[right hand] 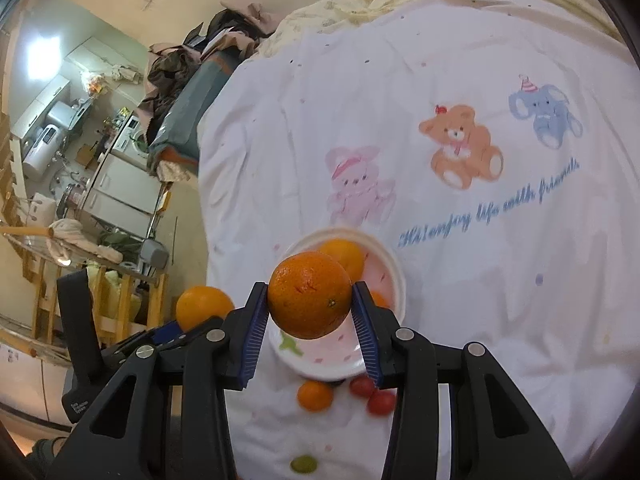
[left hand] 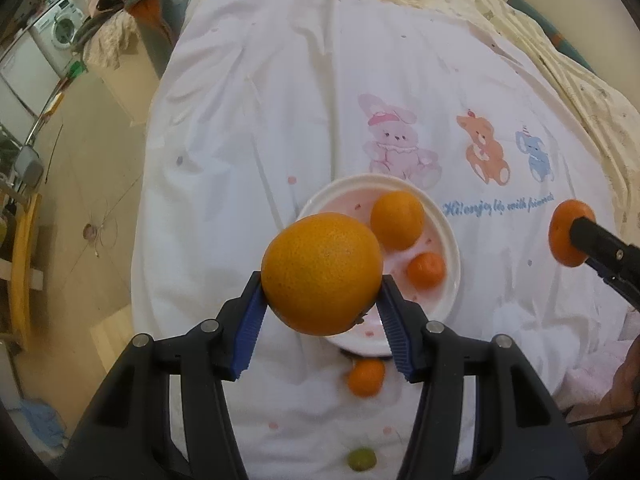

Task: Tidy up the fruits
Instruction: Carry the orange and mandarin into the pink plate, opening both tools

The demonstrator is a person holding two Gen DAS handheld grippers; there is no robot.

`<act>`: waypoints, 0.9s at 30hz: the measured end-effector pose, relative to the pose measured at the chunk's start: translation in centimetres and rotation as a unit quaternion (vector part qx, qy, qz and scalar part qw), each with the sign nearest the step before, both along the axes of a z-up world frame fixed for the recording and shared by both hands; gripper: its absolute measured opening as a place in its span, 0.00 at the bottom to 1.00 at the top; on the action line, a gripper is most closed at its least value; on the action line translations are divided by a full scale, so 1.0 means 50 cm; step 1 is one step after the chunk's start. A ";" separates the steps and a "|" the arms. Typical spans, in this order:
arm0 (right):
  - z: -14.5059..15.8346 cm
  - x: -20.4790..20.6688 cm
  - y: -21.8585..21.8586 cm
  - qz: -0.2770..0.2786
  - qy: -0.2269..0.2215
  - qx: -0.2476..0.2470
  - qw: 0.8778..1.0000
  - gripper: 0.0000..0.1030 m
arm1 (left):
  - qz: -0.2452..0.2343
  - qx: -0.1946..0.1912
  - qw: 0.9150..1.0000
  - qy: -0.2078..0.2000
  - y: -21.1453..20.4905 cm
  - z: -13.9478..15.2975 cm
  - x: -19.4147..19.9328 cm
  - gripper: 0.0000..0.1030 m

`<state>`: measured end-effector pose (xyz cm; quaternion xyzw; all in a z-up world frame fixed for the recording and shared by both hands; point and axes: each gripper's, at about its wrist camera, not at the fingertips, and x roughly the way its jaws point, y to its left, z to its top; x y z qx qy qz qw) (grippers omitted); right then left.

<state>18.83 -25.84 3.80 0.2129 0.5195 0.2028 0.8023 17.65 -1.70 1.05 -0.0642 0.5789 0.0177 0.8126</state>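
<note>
Both grippers clamp fruit — large orange (left hand: pixel 322 274) left, navel-forward tangerine (right hand: pixel 310 295) right.

The left wrist camera sits close behind its own fingers, looking steeply down over a held large orange (left hand: pixel 322 274) at the white plate (left hand: pixel 448 280) on the printed bedsheet (left hand: pixel 280 100). The right wrist camera looks down more shallowly from the right, taking in the room at left. Both views share the plate, sheet and each other's fruit.
</note>
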 end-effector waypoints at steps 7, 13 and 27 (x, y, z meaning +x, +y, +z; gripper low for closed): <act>-0.042 0.055 -0.015 -0.020 -0.026 -0.015 0.999 0.43 | 0.006 -0.016 1.000 -0.010 0.009 -0.050 0.048 0.50; -0.108 0.086 -0.014 -0.026 0.004 -0.008 1.000 0.43 | -0.002 0.004 1.000 -0.008 0.011 -0.106 0.071 0.50; -0.231 0.111 0.024 0.008 0.075 -0.027 0.997 0.43 | -0.033 -0.041 0.998 0.024 0.007 -0.172 0.099 0.50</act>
